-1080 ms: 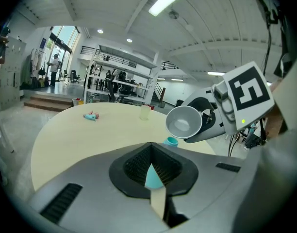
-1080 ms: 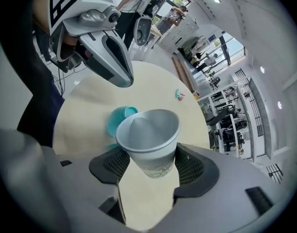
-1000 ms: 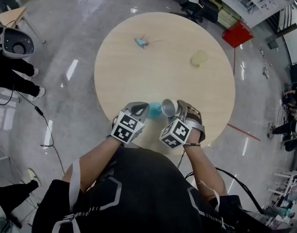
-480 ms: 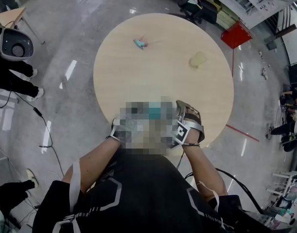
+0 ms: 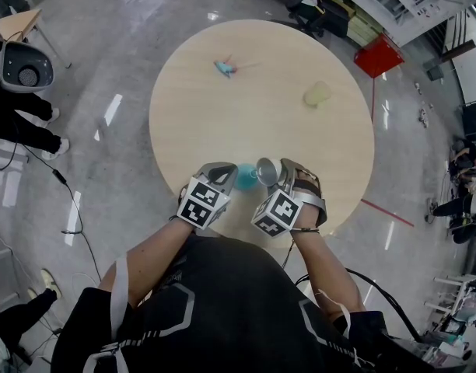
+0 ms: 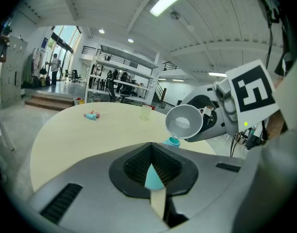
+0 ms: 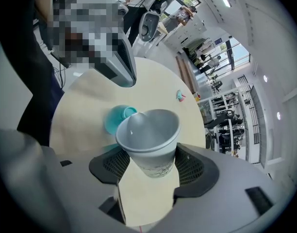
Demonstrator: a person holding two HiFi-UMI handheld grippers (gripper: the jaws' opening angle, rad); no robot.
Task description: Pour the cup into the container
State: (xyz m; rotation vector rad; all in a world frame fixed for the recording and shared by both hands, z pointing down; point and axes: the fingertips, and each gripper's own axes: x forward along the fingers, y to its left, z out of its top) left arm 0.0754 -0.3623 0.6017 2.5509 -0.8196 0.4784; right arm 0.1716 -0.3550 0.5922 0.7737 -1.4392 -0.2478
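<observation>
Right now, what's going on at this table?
A person works with two grippers over a round table. The right hand-held gripper grips a paper cup, tipped with its mouth toward a teal container that the left hand-held gripper holds. The cup's rim is close to the container's opening; nothing is visibly pouring.

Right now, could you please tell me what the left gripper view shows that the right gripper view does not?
Only the left gripper view: a pale cup standing far across the table, and the marker cube on the right gripper. Only the right gripper view: the grey cup's printed side, clamped between that gripper's jaws. Both: the tilted grey cup, the teal container beside it, and the small toy.
</observation>
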